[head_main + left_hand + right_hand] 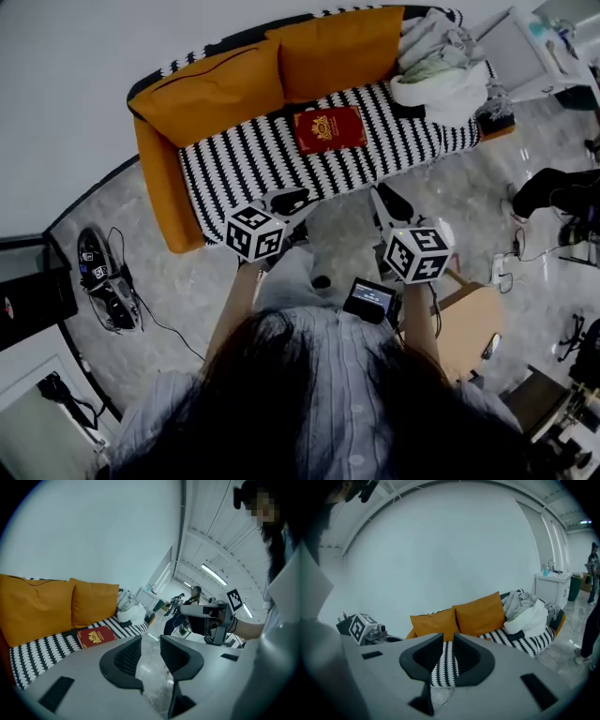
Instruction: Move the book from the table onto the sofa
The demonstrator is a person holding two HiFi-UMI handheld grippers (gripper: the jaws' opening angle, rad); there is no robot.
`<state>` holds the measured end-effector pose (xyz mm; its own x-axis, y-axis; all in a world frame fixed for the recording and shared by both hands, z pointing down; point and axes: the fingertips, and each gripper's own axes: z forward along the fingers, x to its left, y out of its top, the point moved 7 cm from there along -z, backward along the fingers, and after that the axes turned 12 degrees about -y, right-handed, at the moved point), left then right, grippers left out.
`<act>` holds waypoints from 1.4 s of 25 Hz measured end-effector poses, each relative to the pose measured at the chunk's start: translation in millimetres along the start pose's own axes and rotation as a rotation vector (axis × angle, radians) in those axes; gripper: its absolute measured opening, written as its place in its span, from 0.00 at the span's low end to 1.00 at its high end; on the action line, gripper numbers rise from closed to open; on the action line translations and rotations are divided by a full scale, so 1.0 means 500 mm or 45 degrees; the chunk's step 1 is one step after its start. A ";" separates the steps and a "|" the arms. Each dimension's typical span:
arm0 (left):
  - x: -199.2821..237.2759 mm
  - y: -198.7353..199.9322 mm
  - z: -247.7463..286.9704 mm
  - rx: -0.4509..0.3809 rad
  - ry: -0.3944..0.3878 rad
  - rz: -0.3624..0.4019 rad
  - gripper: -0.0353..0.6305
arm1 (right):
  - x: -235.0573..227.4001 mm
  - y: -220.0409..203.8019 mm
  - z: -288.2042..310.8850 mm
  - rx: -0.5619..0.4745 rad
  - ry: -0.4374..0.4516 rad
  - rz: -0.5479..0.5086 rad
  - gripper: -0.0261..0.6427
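Striped sofa (244, 159), red book (329, 129) lying flat on it.
Left gripper (150, 645) and right gripper (448, 644) both empty, jaws apart; book well beyond them.

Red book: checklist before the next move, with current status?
1. Red hardcover book with gold emblem lies flat on the black-and-white striped sofa seat: ok.
2. Book sits back from the seat's front edge: ok.
3. Left gripper jaws apart, nothing between: ok.
4. Right gripper jaws slightly apart, nothing between: ok.
5. Black cables on the grey floor, clear of the walking path: cannot tell.
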<state>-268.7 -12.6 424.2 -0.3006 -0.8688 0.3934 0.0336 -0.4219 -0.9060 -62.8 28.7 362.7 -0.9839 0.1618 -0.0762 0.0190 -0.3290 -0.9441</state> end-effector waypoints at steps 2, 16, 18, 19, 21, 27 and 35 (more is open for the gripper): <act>-0.031 -0.016 0.017 0.035 -0.013 0.017 0.26 | -0.019 -0.028 -0.040 0.002 -0.029 0.028 0.15; -0.279 -0.166 0.090 0.173 -0.131 0.071 0.26 | -0.131 -0.164 -0.307 -0.089 -0.232 0.146 0.14; -0.296 -0.173 0.087 0.173 -0.133 0.084 0.26 | -0.134 -0.171 -0.327 -0.100 -0.242 0.149 0.14; -0.305 -0.176 0.085 0.170 -0.134 0.091 0.26 | -0.134 -0.176 -0.337 -0.104 -0.244 0.149 0.14; -0.320 -0.183 0.081 0.167 -0.129 0.101 0.26 | -0.133 -0.187 -0.355 -0.106 -0.245 0.142 0.13; -0.345 -0.198 0.054 0.146 -0.103 0.116 0.26 | -0.120 -0.203 -0.387 -0.129 -0.236 0.131 0.13; -0.366 -0.216 0.031 0.122 -0.091 0.124 0.26 | -0.101 -0.217 -0.409 -0.152 -0.224 0.114 0.13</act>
<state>-202.9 188.0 452.6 -0.2227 -0.9218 0.3173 0.1509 -0.3541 -0.9229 21.1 246.6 403.5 -0.9930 -0.0310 -0.1138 0.1179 -0.2206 -0.9682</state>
